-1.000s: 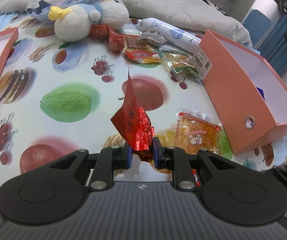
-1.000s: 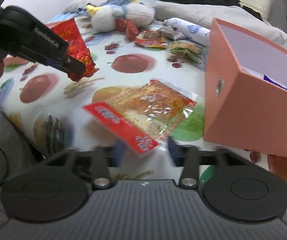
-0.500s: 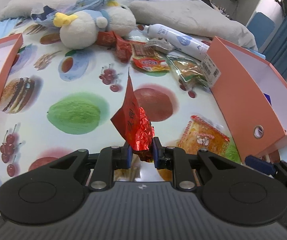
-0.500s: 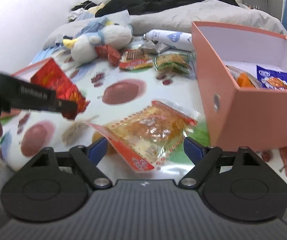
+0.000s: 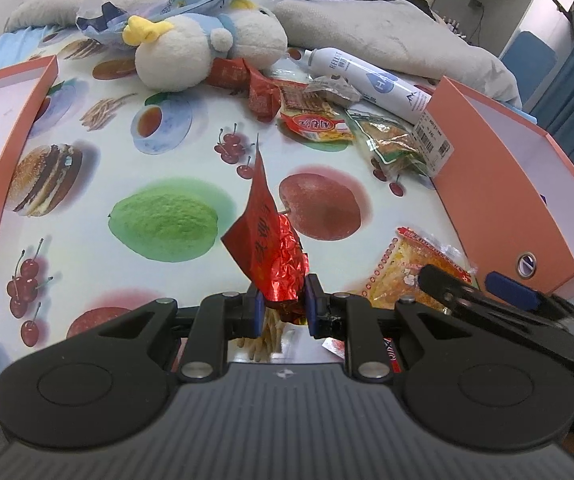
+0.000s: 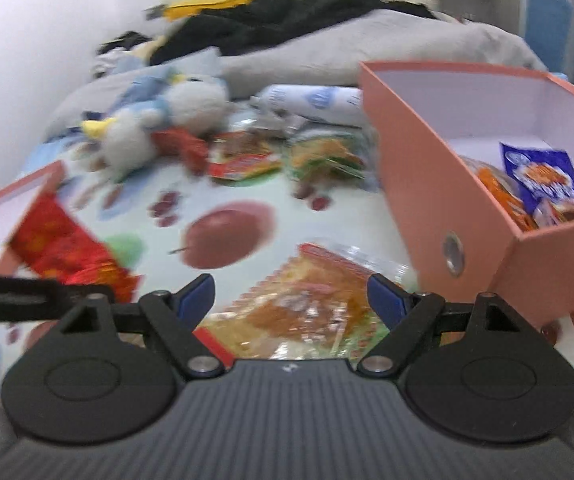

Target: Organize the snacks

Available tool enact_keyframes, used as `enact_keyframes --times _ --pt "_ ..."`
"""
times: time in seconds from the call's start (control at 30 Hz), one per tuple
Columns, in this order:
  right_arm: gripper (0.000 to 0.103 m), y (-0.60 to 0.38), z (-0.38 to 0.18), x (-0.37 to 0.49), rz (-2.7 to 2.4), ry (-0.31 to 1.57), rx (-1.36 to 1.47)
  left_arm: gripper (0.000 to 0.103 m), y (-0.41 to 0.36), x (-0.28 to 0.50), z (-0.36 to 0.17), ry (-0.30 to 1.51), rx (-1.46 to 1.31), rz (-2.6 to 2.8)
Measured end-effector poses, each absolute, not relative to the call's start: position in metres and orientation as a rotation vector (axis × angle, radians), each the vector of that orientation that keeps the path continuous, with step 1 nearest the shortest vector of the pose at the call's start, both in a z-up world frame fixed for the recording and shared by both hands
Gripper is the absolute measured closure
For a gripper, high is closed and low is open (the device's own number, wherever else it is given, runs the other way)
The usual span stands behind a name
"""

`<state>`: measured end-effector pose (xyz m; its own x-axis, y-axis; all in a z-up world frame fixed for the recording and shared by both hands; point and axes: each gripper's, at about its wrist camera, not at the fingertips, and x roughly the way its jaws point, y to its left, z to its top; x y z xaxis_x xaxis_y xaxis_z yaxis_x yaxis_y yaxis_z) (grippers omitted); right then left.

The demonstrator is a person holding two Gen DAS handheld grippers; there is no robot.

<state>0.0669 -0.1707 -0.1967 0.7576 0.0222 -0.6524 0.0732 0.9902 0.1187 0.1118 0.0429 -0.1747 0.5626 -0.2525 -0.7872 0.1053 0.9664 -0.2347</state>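
My left gripper [image 5: 283, 300] is shut on a red foil snack packet [image 5: 267, 236] and holds it above the fruit-print cloth; the packet also shows in the right wrist view [image 6: 67, 252]. My right gripper [image 6: 289, 292] is open wide over an orange clear-wrapped snack packet [image 6: 315, 304], which lies on the cloth beside the orange box [image 6: 439, 208]; that packet also shows in the left wrist view [image 5: 411, 272]. The box holds several snack packets [image 6: 543, 184]. More snacks [image 5: 311, 116] lie in a pile at the far side.
A plush duck [image 5: 203, 52] and a white spray bottle [image 5: 371, 76] lie at the back near the snack pile. An orange box lid [image 5: 3, 128] lies at the left. Grey bedding [image 5: 367, 24] is behind. The right gripper's arm [image 5: 487, 300] shows at the left view's lower right.
The right gripper has opened wide and moved forward over the orange packet, closer to the box. The left gripper has kept hold of the red packet and moved a little forward.
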Motion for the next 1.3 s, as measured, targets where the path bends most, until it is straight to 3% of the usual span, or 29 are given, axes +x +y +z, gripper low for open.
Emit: enact_keyframes --times 0.7,0.9,1.07,1.17,1.3 --pt "0.013 -0.163 -0.236 0.083 -0.026 0.795 0.048 0.08 0.039 0.113 -0.176 0.958 -0.156 -0.214" --pt "0.037 -0.158 -0.231 0.082 0.018 0.791 0.016 0.08 0.039 0.112 -0.175 0.952 -0.161 -0.208" --pt "0.072 -0.153 -0.225 0.081 0.046 0.794 -0.001 0.08 0.04 0.11 -0.174 0.947 -0.169 -0.203" --pt "0.079 -0.152 -0.221 0.08 0.057 0.794 -0.004 0.08 0.039 0.108 -0.172 0.949 -0.165 -0.208" --pt "0.08 -0.155 -0.213 0.079 0.065 0.801 0.008 0.08 0.037 0.109 -0.166 0.942 -0.158 -0.217"
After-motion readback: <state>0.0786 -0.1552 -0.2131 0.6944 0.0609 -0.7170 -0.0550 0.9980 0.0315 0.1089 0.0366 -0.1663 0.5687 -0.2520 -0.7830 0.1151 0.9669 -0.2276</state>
